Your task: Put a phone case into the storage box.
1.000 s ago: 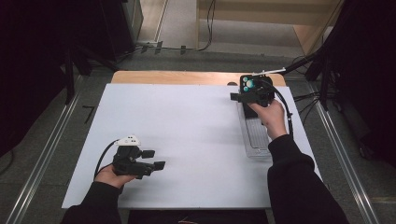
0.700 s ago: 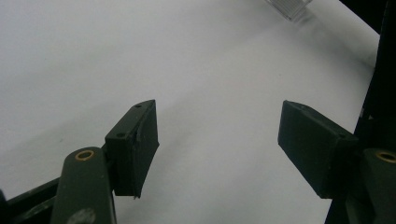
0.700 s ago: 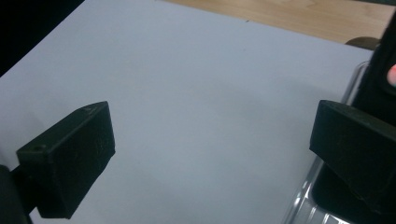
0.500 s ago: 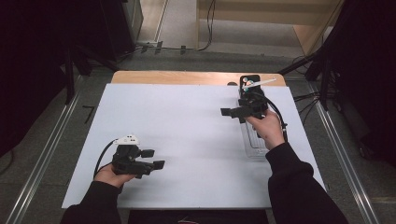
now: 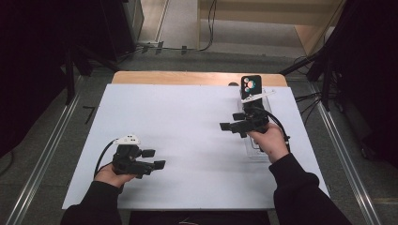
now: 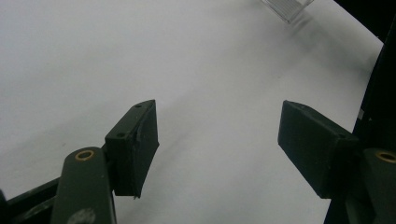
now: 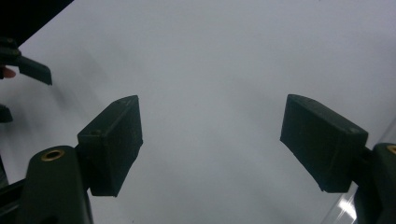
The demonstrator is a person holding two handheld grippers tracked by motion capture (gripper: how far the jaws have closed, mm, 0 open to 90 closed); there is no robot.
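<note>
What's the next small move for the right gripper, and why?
Probably swing the right gripper back over the clear plastic tray on the table's right side. Its jaws stand open and empty, pointing out over bare white table, while the tray and the black phone-like device at the tray's far end are the things nearest to it.

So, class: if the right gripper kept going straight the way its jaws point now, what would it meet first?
The right gripper points left and downward, jaws open. Its own view shows bare white table ahead, so it would probably touch that first; the left gripper sits off to the side.
</note>
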